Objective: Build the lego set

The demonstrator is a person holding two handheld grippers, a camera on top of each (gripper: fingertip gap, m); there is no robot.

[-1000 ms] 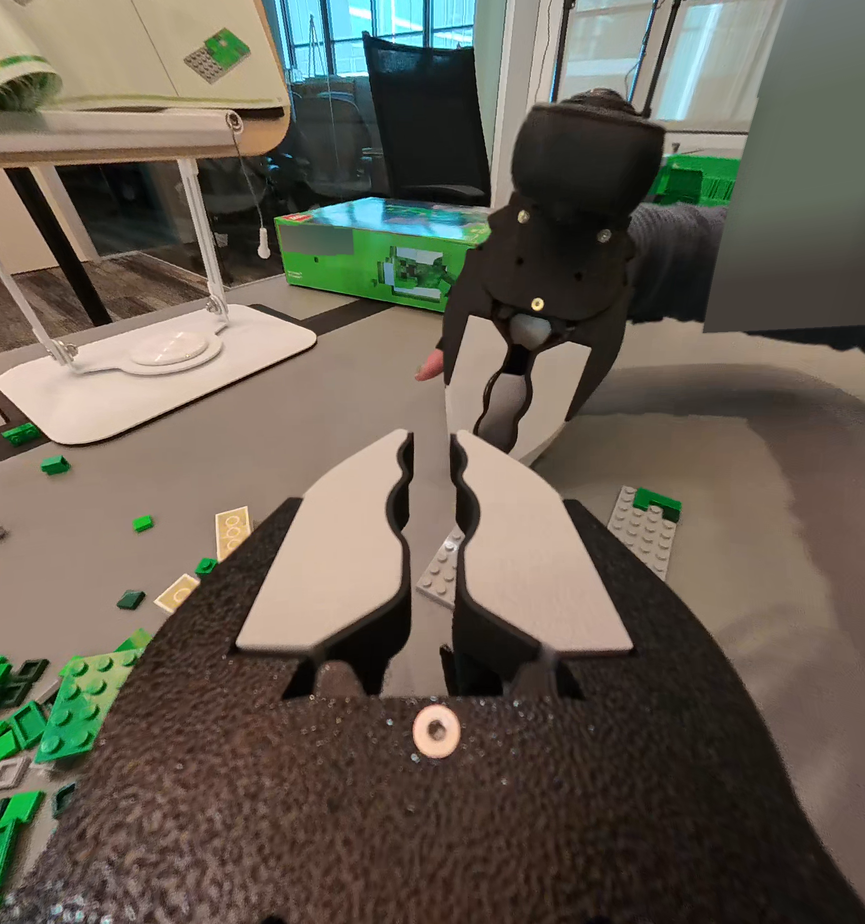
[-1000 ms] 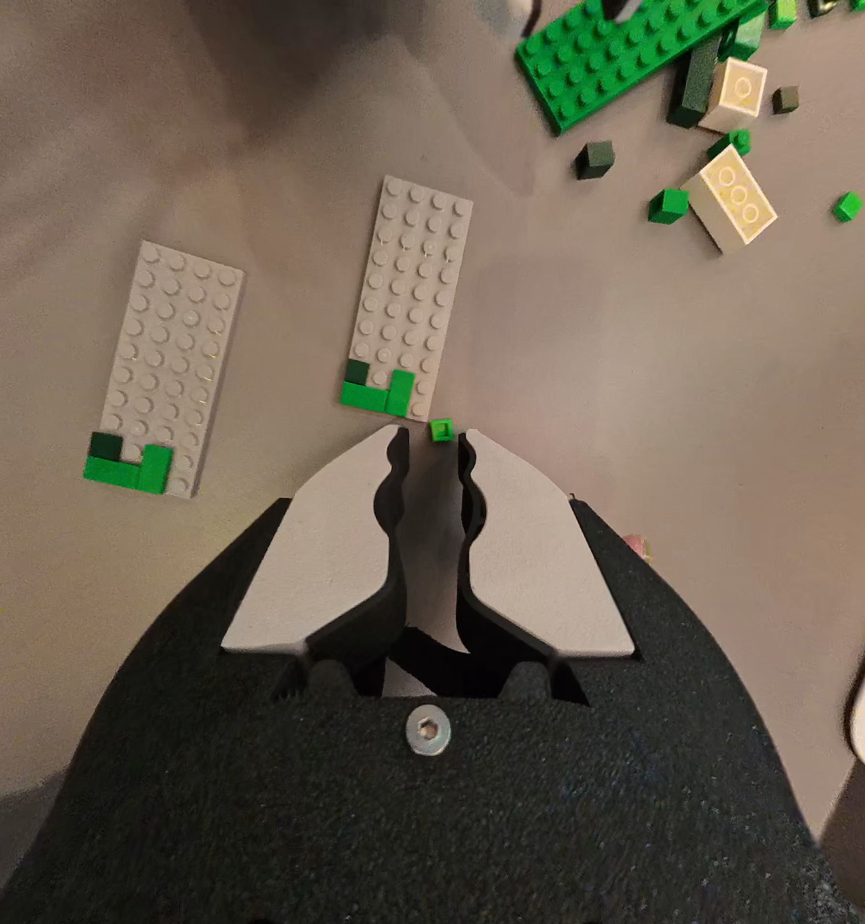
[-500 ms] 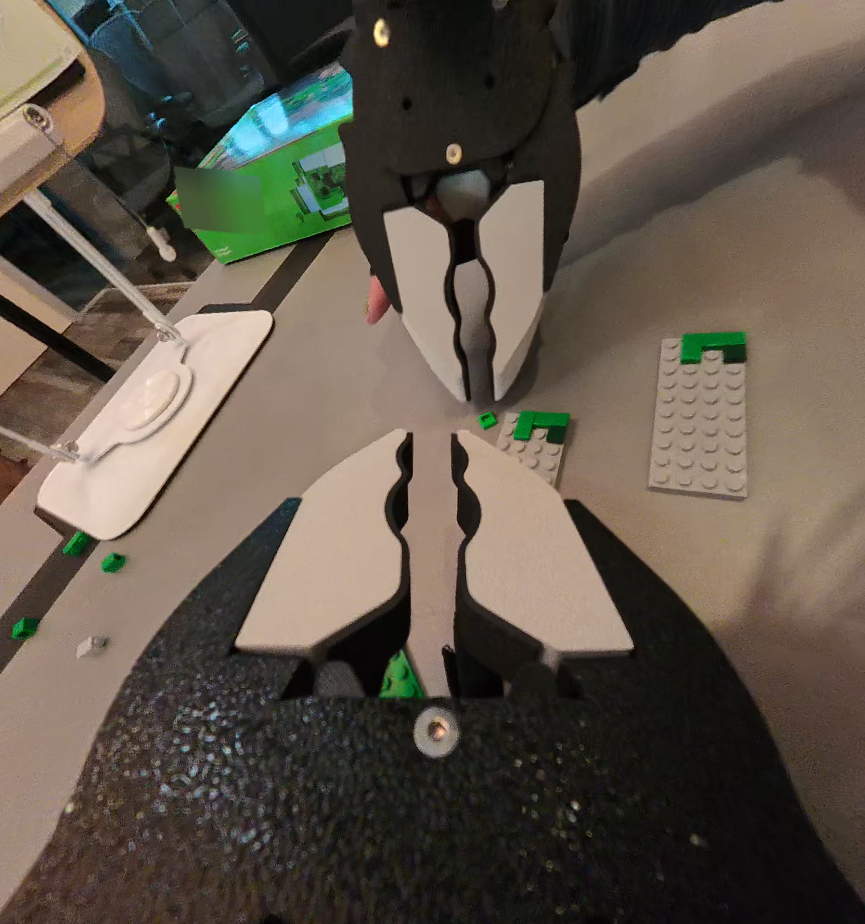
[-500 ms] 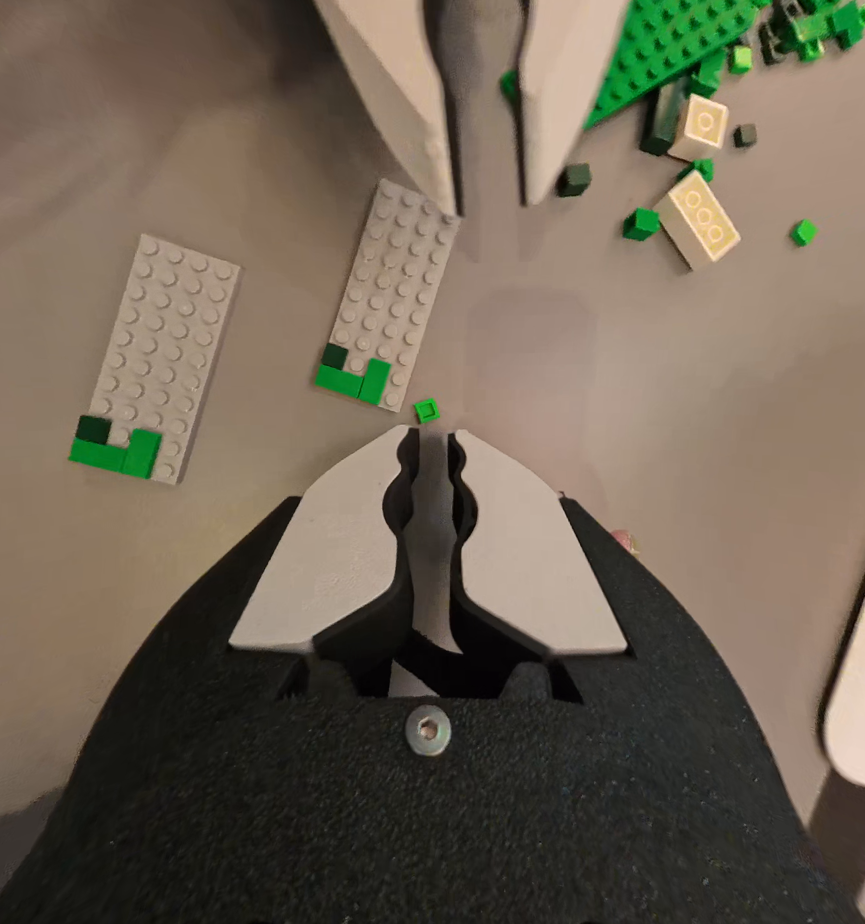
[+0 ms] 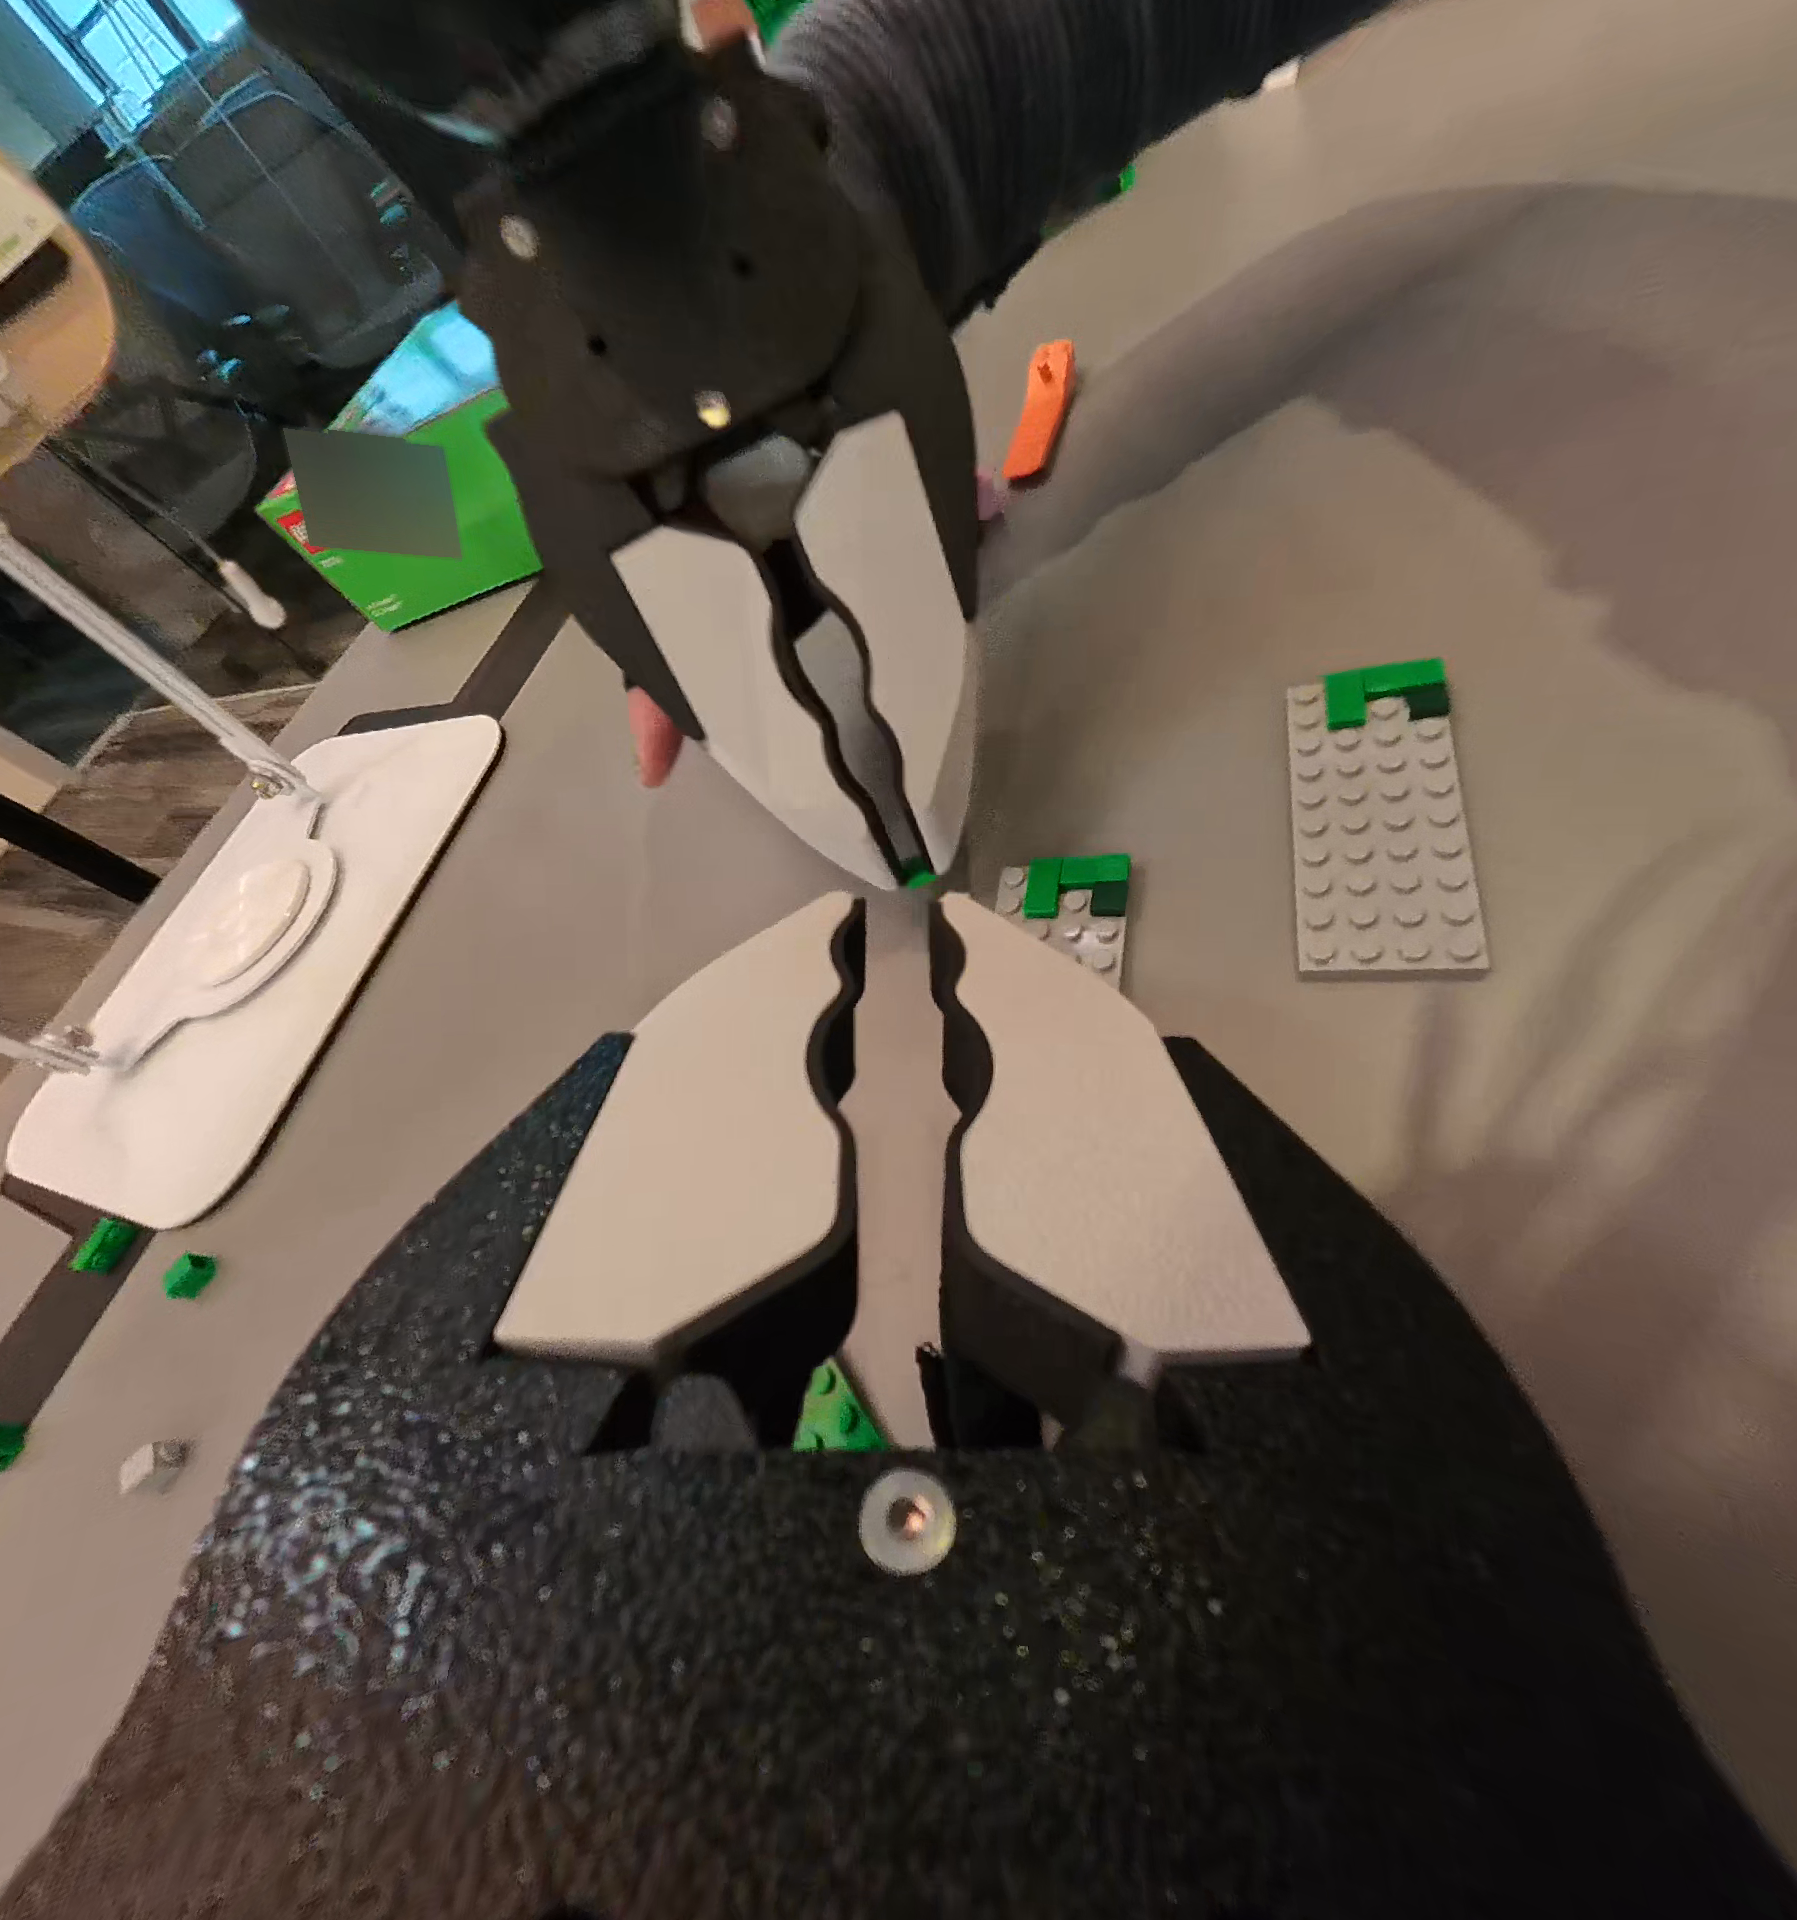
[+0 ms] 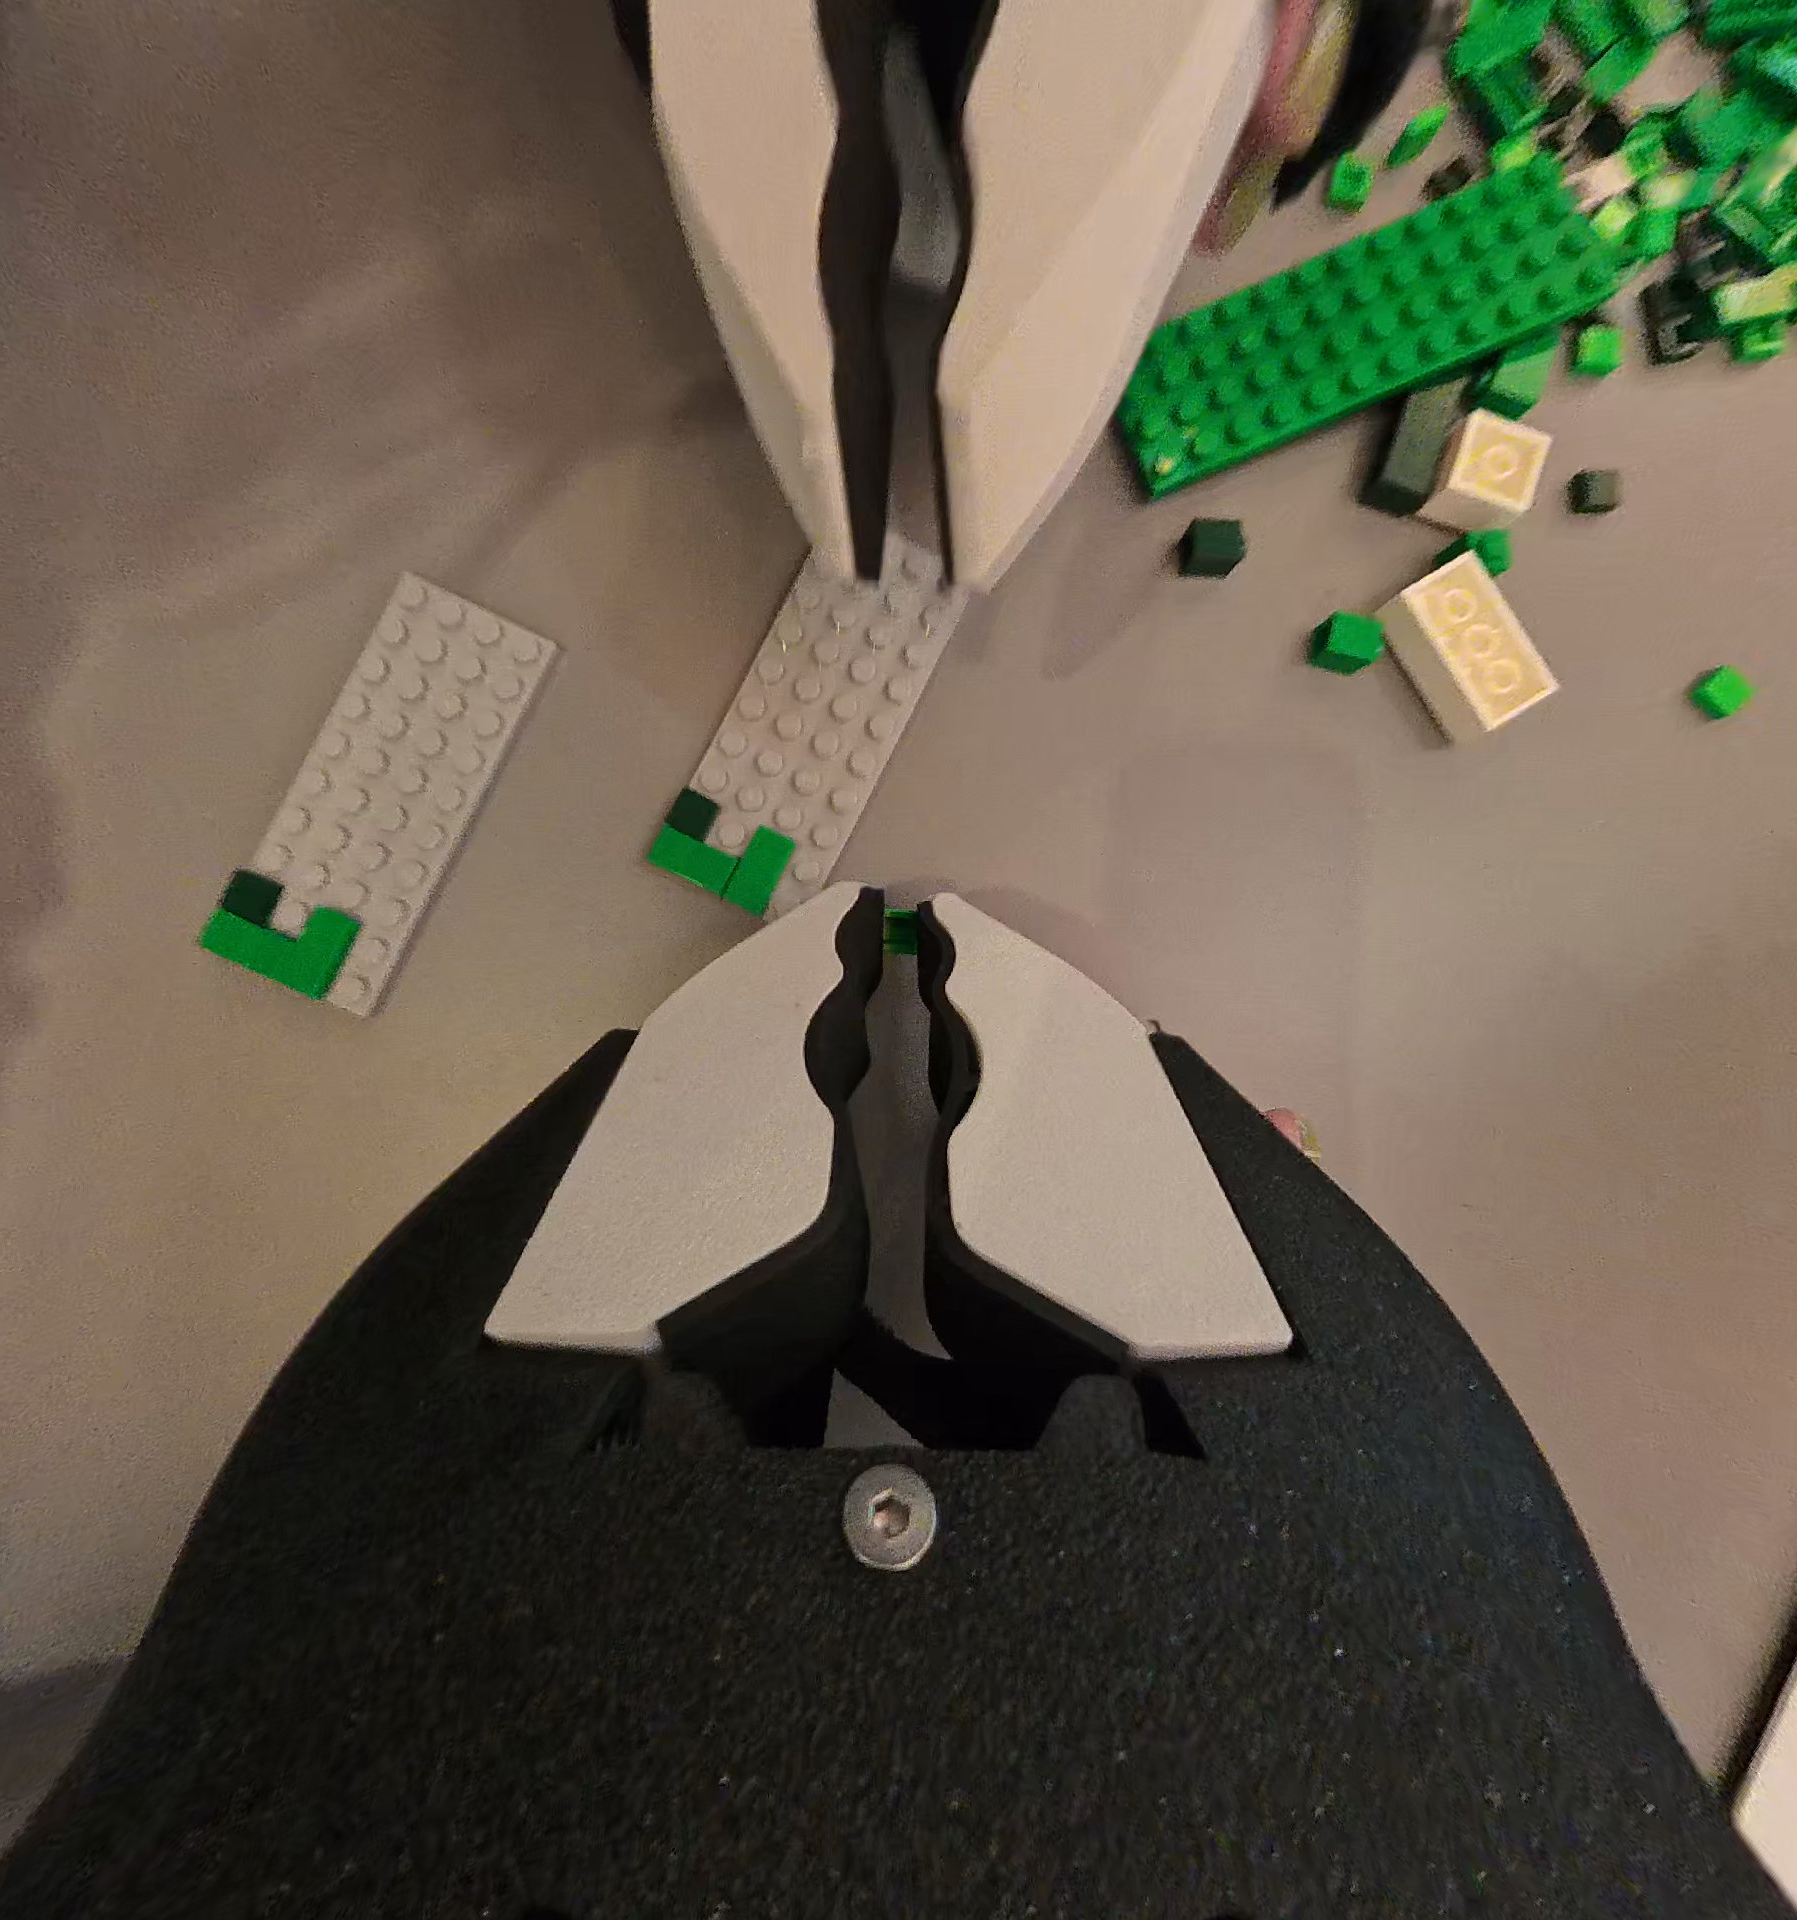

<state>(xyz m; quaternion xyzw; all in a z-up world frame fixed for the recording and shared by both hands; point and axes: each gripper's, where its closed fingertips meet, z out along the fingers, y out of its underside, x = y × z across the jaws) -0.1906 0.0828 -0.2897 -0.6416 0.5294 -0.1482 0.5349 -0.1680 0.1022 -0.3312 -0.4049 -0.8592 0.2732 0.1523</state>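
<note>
The right hand-held gripper (image 6: 899, 914) has come down onto the small green lego piece (image 6: 900, 928) that lay loose on the grey table (image 6: 1289, 935) 0.5 s ago, just off its tips; its jaws have narrowed and now pinch that piece at the very tips, right beside the corner of the nearer grey plate (image 6: 821, 727). In the left wrist view the same right hand-held gripper (image 5: 909, 873) points down from 12 o'clock with the green piece (image 5: 915, 876) clamped at its tips, low over the table or on it; which one cannot be told. The left hand-held gripper (image 5: 896, 914) has moved closer, so its tips sit nearly tip to tip with the right one's; its jaws stand slightly apart with only bare table showing between them, holding nothing. In the right wrist view the left hand-held gripper (image 6: 899, 561) reaches in from 12 o'clock, its tips over the far end of the nearer grey plate, farther in than 0.5 s ago. That plate carries green tiles (image 6: 728, 857) on its near end, and the second grey plate (image 6: 406, 769) at 9 o'clock carries a like set (image 6: 286, 935); both plates lie as before. At 2 o'clock a long green plate (image 6: 1372, 322) and 2 cream bricks (image 6: 1465, 644) lie among scattered green pieces. An orange tool (image 5: 1041, 410) lies at 1 o'clock in the left wrist view.
</note>
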